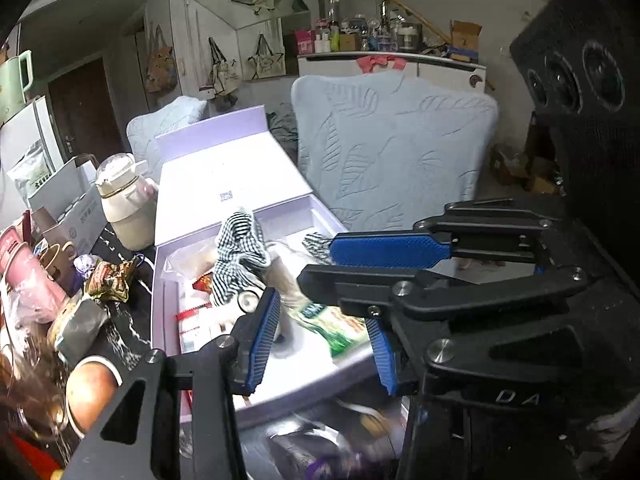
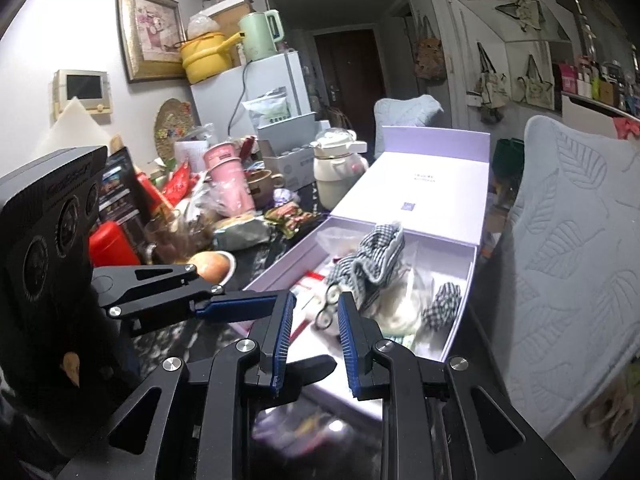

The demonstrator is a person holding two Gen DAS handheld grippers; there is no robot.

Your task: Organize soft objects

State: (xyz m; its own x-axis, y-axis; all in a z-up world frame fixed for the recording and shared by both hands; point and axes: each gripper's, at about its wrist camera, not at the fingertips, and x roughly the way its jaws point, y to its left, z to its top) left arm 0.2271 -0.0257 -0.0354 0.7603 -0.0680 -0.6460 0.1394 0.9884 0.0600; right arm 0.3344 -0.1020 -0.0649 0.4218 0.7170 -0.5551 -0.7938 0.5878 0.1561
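An open lilac box [image 1: 280, 376] [image 2: 460, 320] lies on the dark table. Inside it is a cream plush toy in black-and-white checked cloth [image 1: 240, 252] [image 2: 376, 260] with round glasses [image 2: 328, 308], plus packets. My left gripper [image 1: 320, 336] is open and empty above the box's near end, over a green packet [image 1: 336, 328]. My right gripper [image 2: 314, 320] is open and empty just before the toy's glasses; it also shows in the left wrist view [image 1: 320, 256], reaching in from the right. The left gripper shows in the right wrist view [image 2: 240, 304].
Clutter crowds the table's left: a pink cup [image 2: 230, 178], a cream kettle [image 1: 124, 200] [image 2: 336, 168], snack packets [image 1: 108, 280], a bowl with a brownish round thing in it [image 2: 212, 266]. Chairs with pale blue leaf covers [image 1: 392, 148] [image 2: 580, 248] stand right of the box. The box's lid [image 2: 420, 188] stands open behind.
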